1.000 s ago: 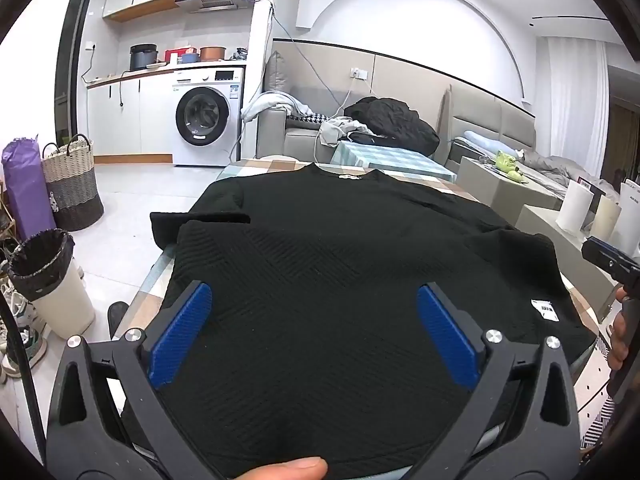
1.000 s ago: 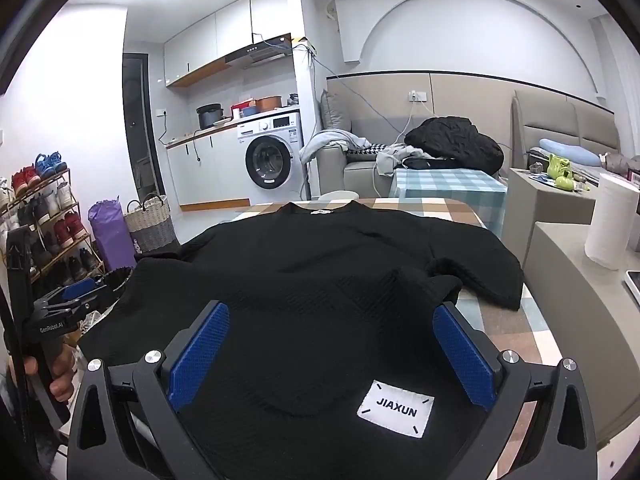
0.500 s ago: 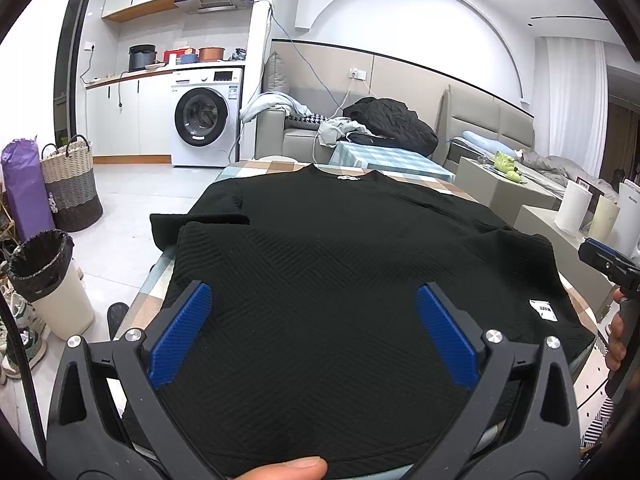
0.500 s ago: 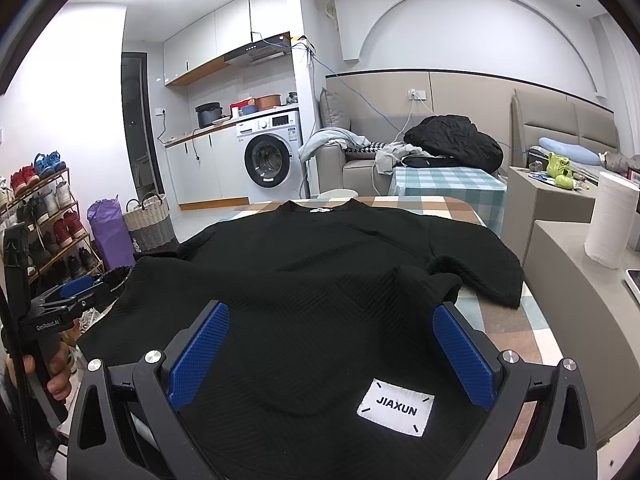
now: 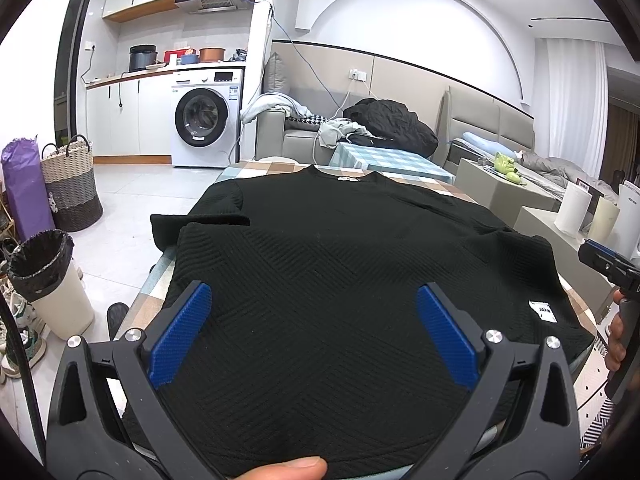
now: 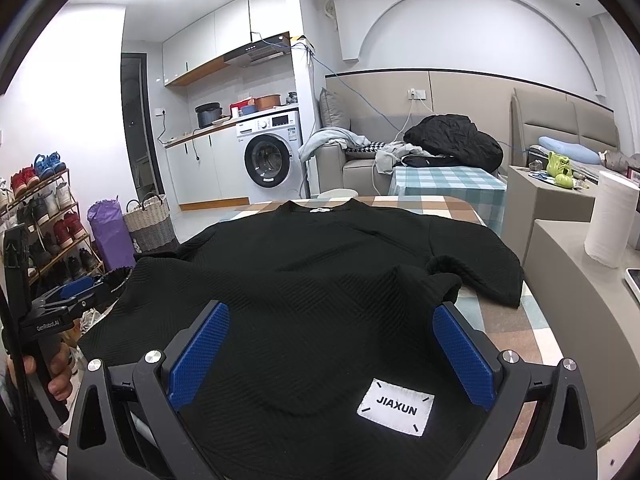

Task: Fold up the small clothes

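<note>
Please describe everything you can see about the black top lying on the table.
The black top is a short-sleeved knit with a raised zigzag texture. It lies spread flat on the checked table, round neckline at the far end, hem toward the cameras. A white patch reading JIAXUN sits near the hem. One sleeve hangs past the table edge, and the cloth bunches near the other. Both open claws, left and right, hover above it.

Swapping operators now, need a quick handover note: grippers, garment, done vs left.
Left gripper: open, empty, above the near hem of the black textured knit sweater.
Right gripper: open, empty, above the hem near the white JIAXUN label.
Sweater lies spread on the checked tablecloth table, collar far, both sleeves out to the sides; the right side is slightly bunched.
Done: laid out.
Left: no fold visible yet; sleeves and body still to fold.
</note>
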{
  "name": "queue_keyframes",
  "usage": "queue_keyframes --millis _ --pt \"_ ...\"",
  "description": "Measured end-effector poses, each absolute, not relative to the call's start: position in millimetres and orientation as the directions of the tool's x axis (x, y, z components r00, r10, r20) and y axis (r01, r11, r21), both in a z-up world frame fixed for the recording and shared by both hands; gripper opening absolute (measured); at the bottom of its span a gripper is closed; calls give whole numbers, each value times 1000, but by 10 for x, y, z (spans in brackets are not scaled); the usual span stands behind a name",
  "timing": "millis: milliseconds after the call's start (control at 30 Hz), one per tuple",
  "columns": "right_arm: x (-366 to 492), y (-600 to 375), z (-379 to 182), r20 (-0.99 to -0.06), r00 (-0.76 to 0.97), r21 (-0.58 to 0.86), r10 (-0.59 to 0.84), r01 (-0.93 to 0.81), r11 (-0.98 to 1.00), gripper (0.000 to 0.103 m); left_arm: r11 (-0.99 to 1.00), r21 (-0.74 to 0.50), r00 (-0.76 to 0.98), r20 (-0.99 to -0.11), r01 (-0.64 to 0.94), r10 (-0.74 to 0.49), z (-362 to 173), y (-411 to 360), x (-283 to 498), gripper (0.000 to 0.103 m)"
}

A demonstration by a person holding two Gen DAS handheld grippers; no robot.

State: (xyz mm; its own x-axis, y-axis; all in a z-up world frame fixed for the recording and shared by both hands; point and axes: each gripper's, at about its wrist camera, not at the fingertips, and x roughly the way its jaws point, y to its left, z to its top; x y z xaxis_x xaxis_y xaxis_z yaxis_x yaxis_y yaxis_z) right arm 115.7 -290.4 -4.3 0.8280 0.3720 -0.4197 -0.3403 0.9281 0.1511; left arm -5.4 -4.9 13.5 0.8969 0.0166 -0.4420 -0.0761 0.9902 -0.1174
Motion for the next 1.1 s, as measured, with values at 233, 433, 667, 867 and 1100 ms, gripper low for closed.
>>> queue_keyframes --millis 233,433,667,867,1100 --pt "1156 -2910 -45 -420 828 150 371 -340 928 103 990 -119 897 -442 -74 14 132 -38 -61 102" --pt "1159 -2907 -45 -421 827 151 372 -341 928 103 990 -121 897 -441 -74 13 113 -23 -44 102" --pt "1168 -2906 -55 -424 824 157 376 -342 926 103 989 -126 899 -439 -78 14 137 -5 -51 102" --pt "1192 -2942 -55 -437 824 168 360 -319 933 103 987 -138 903 -429 -78 12 221 23 -25 102" --pt "1218 -3009 0 -446 813 234 373 -297 926 103 988 -135 898 -439 -79 12 268 48 12 102"
